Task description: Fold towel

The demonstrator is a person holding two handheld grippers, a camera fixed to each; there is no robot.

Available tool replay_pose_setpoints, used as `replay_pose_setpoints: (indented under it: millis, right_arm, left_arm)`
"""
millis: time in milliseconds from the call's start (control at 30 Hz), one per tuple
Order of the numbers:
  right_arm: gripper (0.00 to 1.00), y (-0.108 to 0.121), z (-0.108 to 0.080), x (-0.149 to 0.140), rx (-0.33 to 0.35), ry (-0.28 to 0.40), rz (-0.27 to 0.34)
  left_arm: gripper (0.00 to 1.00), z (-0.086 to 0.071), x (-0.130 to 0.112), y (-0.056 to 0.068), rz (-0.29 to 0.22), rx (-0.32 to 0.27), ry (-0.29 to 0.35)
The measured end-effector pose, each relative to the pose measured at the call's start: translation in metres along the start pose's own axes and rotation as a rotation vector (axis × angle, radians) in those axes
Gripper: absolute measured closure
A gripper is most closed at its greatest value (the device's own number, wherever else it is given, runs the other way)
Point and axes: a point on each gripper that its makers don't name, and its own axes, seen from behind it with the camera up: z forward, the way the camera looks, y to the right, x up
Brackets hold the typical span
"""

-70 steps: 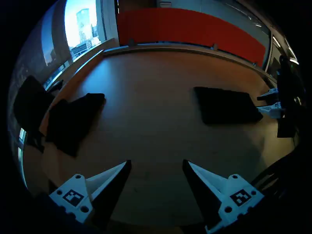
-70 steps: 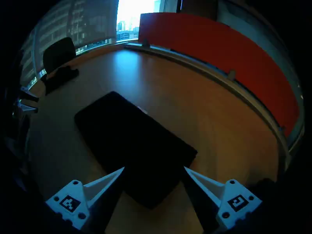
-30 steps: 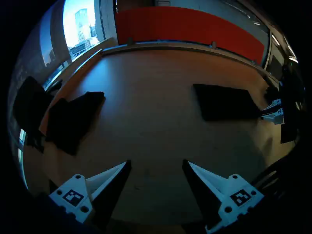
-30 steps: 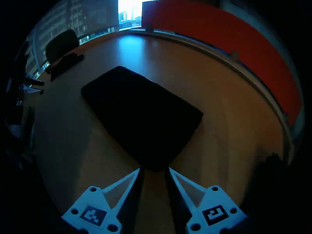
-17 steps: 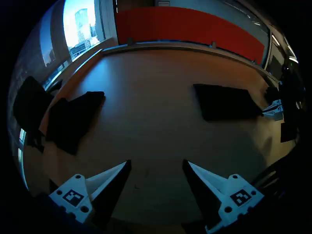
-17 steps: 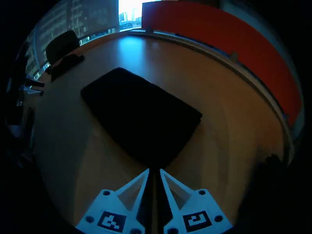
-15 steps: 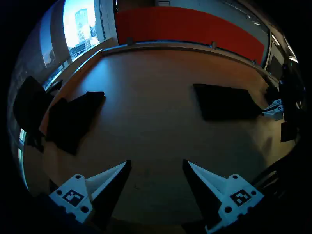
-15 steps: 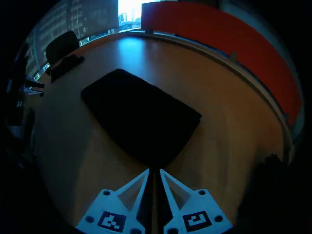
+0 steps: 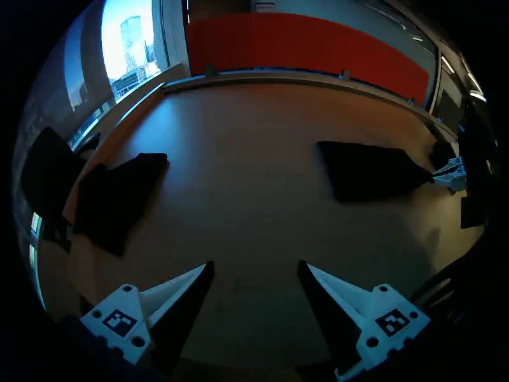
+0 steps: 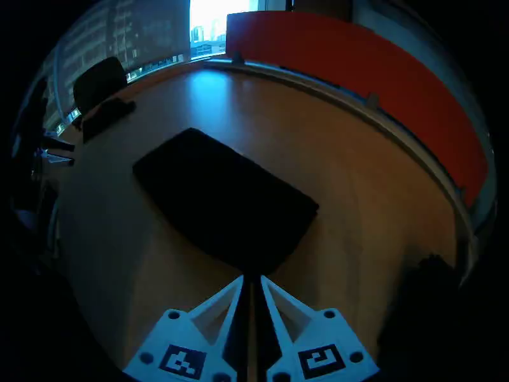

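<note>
room: a wide wooden tabletop of warm tone, dimly lit, with a raised rail along its far edge.
backdrop: a long red panel behind the rail; a bright window at the far left corner, towers outside.
seating: a dark chair at the left edge of the tabletop.
loose cloth: a dark crumpled heap lying on the tabletop just beside the chair, well apart from the towel.
towel: dark, folded to a flat oblong, lying on the tabletop right of centre in the left gripper view; its corner nearest the right claw is drawn out to a point.
left claw: fingers spread wide, nothing between them, over bare tabletop, well apart from both cloths.
right claw: fingers closed to a thin slit, pinching the near corner of the towel, which runs in between the tips.
</note>
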Motion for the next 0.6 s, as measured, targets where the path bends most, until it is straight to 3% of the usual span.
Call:
replay_pose_setpoints:
  millis: [233,600]
  right_arm:
    - [0.97,0.000,-0.007,0.010,-0.001,0.018,-0.017]
    - [0.97,-0.005,-0.015,0.063,-0.007,0.092,-0.094]
  left_arm:
    - [0.03,-0.001,0.001,-0.001,-0.008,-0.002,0.006]
    - [0.03,-0.005,0.004,-0.004,-0.017,-0.002,0.015]
